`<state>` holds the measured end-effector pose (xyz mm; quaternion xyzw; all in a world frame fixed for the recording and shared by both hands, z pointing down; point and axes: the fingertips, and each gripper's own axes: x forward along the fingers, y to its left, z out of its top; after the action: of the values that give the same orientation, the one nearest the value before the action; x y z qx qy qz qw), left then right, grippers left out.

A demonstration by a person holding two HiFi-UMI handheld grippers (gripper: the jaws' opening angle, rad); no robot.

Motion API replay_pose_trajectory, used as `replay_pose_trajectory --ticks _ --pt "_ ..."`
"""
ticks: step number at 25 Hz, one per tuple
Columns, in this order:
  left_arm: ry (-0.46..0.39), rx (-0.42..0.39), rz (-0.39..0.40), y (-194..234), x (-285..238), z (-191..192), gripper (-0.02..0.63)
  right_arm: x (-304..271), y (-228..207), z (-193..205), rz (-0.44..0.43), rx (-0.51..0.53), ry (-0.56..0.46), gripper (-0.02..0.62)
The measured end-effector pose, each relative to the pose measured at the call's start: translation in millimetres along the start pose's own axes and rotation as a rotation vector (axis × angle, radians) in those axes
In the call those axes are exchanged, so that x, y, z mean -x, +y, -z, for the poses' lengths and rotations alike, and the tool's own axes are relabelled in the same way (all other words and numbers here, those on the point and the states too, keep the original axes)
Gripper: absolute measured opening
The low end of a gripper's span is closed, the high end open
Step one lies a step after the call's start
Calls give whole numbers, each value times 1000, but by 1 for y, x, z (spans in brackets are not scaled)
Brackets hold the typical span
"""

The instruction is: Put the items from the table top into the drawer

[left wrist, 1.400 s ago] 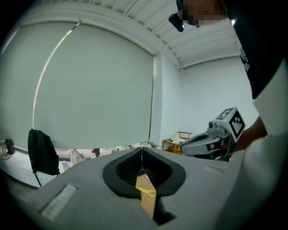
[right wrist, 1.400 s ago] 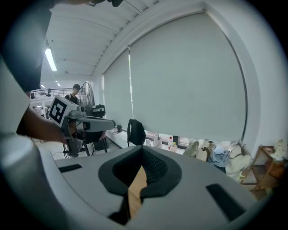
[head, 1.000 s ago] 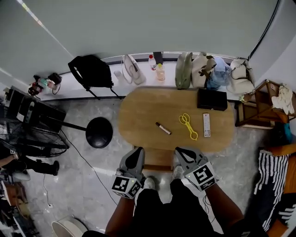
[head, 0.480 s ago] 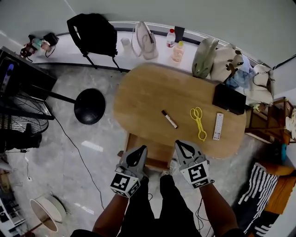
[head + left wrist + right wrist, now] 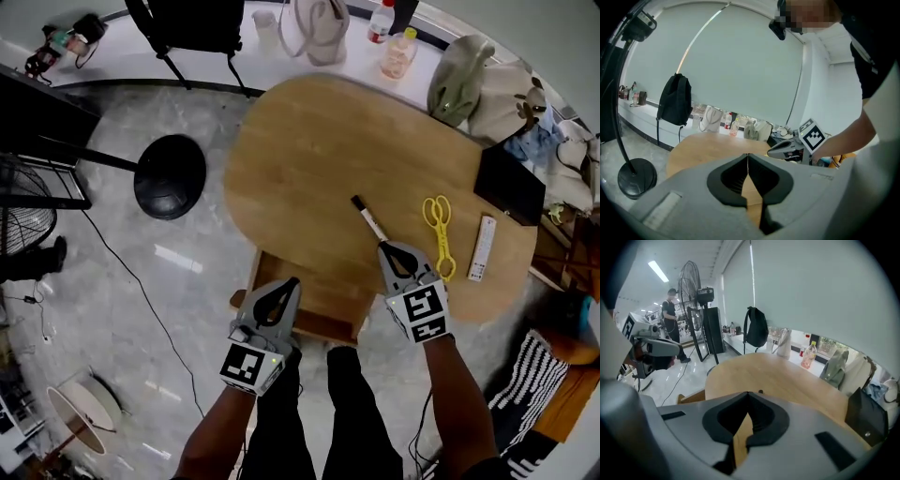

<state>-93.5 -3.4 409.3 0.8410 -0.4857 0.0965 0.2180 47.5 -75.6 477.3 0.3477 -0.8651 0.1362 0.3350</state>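
On the oval wooden table [image 5: 300, 169] lie a black-and-white marker [image 5: 368, 217], yellow scissors [image 5: 439, 234], a white remote [image 5: 482, 248] and a black box [image 5: 509, 183]. A wooden drawer [image 5: 314, 302] sticks out from under the table's near edge. My right gripper [image 5: 385, 247] is shut and empty, its tip over the table just short of the marker's near end; its own view shows closed jaws [image 5: 749, 393] above the tabletop. My left gripper [image 5: 292, 282] is shut and empty too, hanging over the drawer; its jaws [image 5: 748, 154] point across the table.
A black round stand base [image 5: 170, 176] sits on the floor left of the table. Bags [image 5: 457, 80], bottles [image 5: 398, 54] and a black backpack [image 5: 187, 19] line the ledge behind it. A fan [image 5: 23, 202] stands far left, and a striped rug [image 5: 532, 384] lies at the right.
The head view has dropped closer to the table. Both grippers moved forward and down: the right from in front of the table to over its near edge, the left to above the drawer.
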Motion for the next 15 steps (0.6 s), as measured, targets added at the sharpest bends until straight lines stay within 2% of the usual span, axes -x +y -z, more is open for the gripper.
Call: replay_pose_trajectory --ticks 2,4,7,11,15 --pt "0 17 -9 8 -4 12 18 -20 -4 17 2 11 47 5" --pt "0 23 -20 14 -7 24 18 -39 -9 33 0 15 89 79" --pt "15 37 -29 20 -8 46 18 -61 -19 50 1 4 130 126" --pt "37 54 -21 18 1 69 18 -87 -31 70 -5 3 200 163" --pt "71 57 -23 24 12 85 18 -106 -35 73 -6 -8 232 203"
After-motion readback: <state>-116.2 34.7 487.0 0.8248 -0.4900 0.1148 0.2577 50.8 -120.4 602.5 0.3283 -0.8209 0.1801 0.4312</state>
